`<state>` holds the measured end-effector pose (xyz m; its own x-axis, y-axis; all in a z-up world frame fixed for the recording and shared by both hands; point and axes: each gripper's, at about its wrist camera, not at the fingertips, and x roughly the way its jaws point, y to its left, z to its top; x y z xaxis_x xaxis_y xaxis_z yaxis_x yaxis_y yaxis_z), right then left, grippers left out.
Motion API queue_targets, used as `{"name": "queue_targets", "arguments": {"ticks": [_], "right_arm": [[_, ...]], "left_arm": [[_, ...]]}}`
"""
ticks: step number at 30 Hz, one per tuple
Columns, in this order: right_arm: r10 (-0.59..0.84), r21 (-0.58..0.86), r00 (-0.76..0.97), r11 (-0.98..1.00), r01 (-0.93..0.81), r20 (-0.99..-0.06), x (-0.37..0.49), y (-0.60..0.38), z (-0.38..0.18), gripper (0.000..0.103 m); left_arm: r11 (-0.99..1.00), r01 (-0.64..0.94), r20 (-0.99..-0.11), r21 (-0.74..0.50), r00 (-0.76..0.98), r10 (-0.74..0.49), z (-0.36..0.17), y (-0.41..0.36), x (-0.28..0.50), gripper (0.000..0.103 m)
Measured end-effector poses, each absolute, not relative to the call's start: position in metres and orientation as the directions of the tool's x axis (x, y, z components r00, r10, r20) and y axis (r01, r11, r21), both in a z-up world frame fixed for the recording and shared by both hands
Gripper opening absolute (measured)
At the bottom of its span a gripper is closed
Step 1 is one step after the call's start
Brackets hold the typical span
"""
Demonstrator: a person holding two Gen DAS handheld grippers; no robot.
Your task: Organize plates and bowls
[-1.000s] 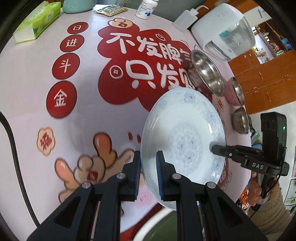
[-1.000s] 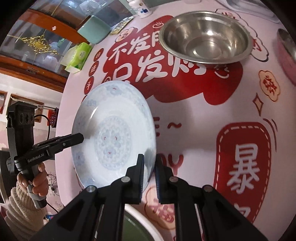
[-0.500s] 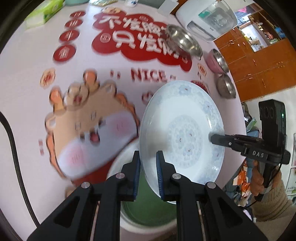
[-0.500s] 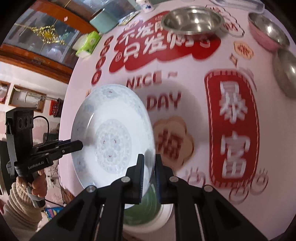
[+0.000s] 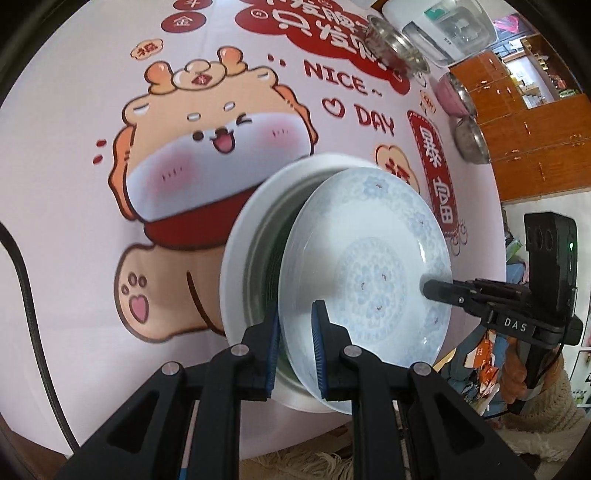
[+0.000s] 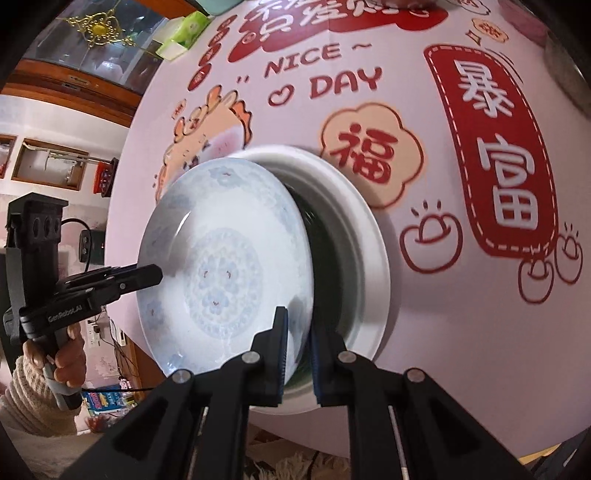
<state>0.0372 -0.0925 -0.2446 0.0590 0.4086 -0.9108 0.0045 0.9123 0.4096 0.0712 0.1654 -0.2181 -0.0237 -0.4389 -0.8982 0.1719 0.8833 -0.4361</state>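
Note:
A white plate with a pale blue flower pattern (image 5: 373, 266) is held by both grippers on opposite rims. My left gripper (image 5: 295, 347) is shut on its near rim; my right gripper (image 6: 297, 354) is shut on the other rim. The plate hangs just above a larger white plate with a dark green centre (image 5: 255, 236), which lies near the table's front edge and also shows in the right wrist view (image 6: 365, 236). Each gripper shows in the other's view, the right one (image 5: 424, 288) and the left one (image 6: 160, 273).
A large steel bowl (image 5: 399, 48), a pink bowl (image 5: 454, 94) and a small steel bowl (image 5: 471, 140) stand along the far right of the printed tablecloth. A white appliance (image 5: 439, 26) stands behind them. A green tissue pack (image 6: 181, 37) lies at the far left.
Both grippers carried the patterned plate back toward the table's front edge, from beside the steel bowl to over the green-centred plate, and lowered it close to it.

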Motion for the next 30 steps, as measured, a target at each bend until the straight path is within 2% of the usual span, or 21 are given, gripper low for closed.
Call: {"name": "queue_targets", "arguments": {"ticks": [5, 11, 18, 30], "right_arm": [[0.384, 0.385, 0.059, 0.923, 0.011, -0.921, 0.037, -0.095, -0.251, 0.011], [0.362, 0.364, 0.072, 0.931, 0.013, -0.929, 0.036, -0.095, -0.249, 0.011], [0.359, 0.360, 0.045, 0.933, 0.012, -0.932, 0.039, -0.090, -0.250, 0.019], [0.356, 0.356, 0.007, 0.934, 0.006, -0.934, 0.038, -0.086, -0.251, 0.020]], "left_arm": [[0.892, 0.212, -0.916, -0.398, -0.050, -0.397, -0.227, 0.155, 0.061, 0.013], [0.888, 0.180, -0.906, -0.422, -0.046, -0.421, -0.230, 0.160, 0.061, 0.013], [0.889, 0.170, -0.905, -0.425, -0.047, -0.423, -0.230, 0.160, 0.063, 0.014], [0.899, 0.172, -0.915, -0.402, -0.033, -0.403, -0.225, 0.164, 0.062, 0.017]]}}
